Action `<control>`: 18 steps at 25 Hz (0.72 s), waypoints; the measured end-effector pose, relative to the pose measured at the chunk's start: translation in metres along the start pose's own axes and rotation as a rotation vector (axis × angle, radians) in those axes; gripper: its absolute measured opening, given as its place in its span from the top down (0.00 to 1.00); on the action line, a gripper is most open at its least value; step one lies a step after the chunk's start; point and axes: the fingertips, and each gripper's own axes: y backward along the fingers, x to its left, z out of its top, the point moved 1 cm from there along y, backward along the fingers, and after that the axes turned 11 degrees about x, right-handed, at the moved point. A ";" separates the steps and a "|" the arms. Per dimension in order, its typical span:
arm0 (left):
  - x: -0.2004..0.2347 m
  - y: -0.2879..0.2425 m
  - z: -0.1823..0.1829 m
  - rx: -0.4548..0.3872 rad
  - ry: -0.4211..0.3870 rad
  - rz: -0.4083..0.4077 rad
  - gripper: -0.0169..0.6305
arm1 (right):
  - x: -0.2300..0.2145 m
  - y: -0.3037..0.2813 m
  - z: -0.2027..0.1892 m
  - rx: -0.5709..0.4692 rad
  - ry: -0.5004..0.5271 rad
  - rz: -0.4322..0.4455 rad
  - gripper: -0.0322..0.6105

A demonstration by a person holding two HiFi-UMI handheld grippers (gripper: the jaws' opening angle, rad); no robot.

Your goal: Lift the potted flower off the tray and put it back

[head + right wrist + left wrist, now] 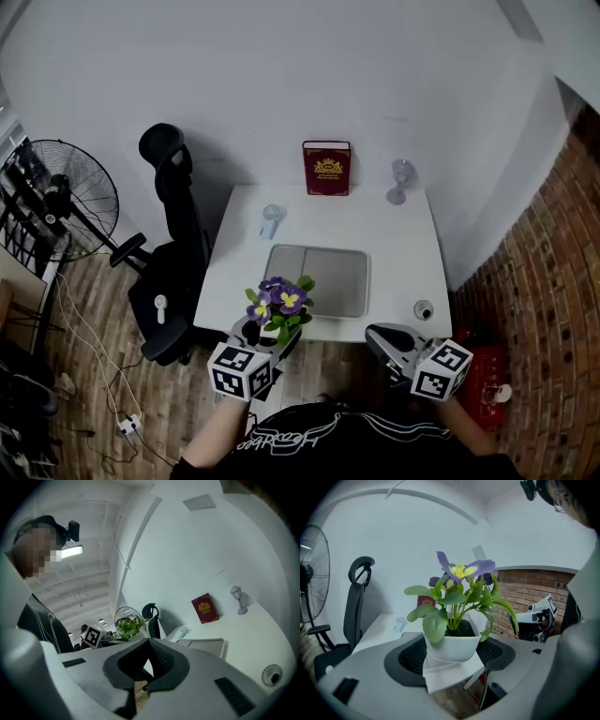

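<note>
While the flower is clamped by its white pot in the left gripper, it is held clear of the tray, by the table's near edge. Lift is judged done; replacement is left. Right gripper is seen with jaws together, empty.

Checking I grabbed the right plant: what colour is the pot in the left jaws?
White pot; shows best in the left gripper view.

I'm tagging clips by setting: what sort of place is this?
Probably a small office or lab corner. A white desk stands against a plain white wall, with a black swivel office chair and a black standing fan beside it.
</note>
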 end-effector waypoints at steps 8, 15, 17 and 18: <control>0.047 -0.033 0.007 0.013 -0.049 0.021 0.44 | -0.015 -0.011 0.003 -0.044 -0.026 -0.081 0.95; 0.080 -0.071 -0.011 0.059 -0.078 0.042 0.44 | -0.031 -0.016 -0.009 -0.052 -0.068 -0.145 0.95; 0.088 -0.083 -0.017 0.074 -0.075 0.048 0.44 | -0.034 -0.016 -0.010 -0.050 -0.071 -0.159 0.95; 0.091 -0.088 -0.021 0.084 -0.075 0.051 0.44 | -0.036 -0.016 -0.009 -0.052 -0.072 -0.163 0.95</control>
